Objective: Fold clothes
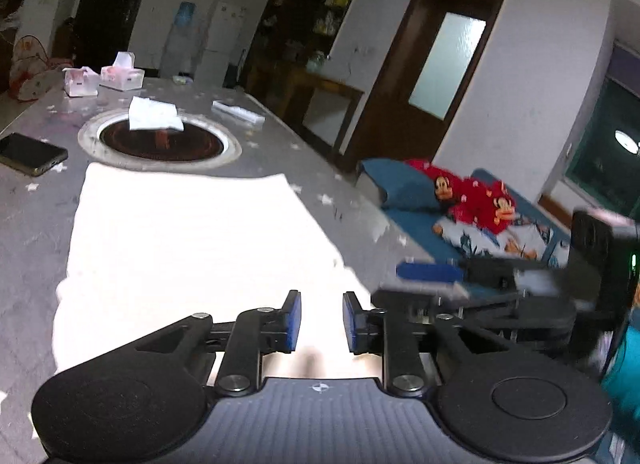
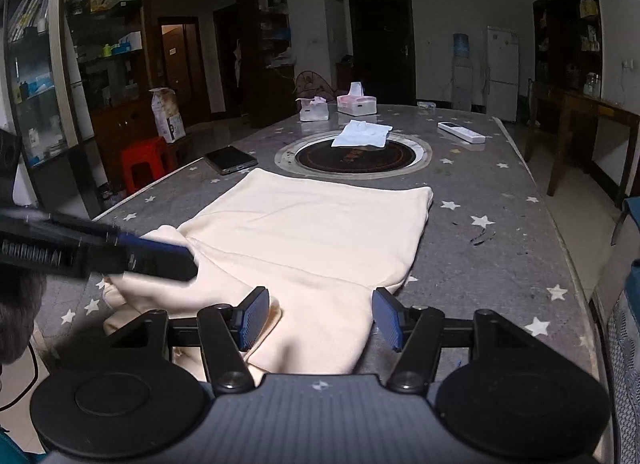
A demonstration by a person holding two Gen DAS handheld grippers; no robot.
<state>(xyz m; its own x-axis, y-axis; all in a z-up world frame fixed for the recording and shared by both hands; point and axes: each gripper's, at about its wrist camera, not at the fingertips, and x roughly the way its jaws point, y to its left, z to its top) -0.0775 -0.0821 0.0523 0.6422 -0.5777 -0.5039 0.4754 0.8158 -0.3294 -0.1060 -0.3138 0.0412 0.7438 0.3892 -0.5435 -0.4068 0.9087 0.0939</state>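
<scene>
Dim dining room, long grey table (image 2: 500,248) printed with white stars, a round inset burner (image 2: 352,156) at its centre with a small folded white cloth (image 2: 362,134) lying across it. Further back: two tissue boxes (image 2: 356,102), a remote (image 2: 460,132), a phone (image 2: 231,160) near the left edge. Cream garment (image 2: 312,232) lies on the near half of the table, its far part flat and squared with a doubled edge at the right, its near part looser, with bunched folds at the left and a flap running toward the camera. Right gripper (image 2: 320,316) hangs low over that near flap, jaws apart and straddling it, nothing pinched; likely lined up to take the edge. Left gripper (image 1: 322,322) is over the cloth too, jaws parted by a narrower gap, holding nothing visible; the garment is blown out white in that view, so contact with the fabric cannot be told. From the right wrist view, the left tool reaches in blurred across the bunched left corner. Flat far portion reads as partly folded; the loose near end looks like what is left to square up. Thin fabric, likely to slip unless gripped at a doubled edge.
</scene>
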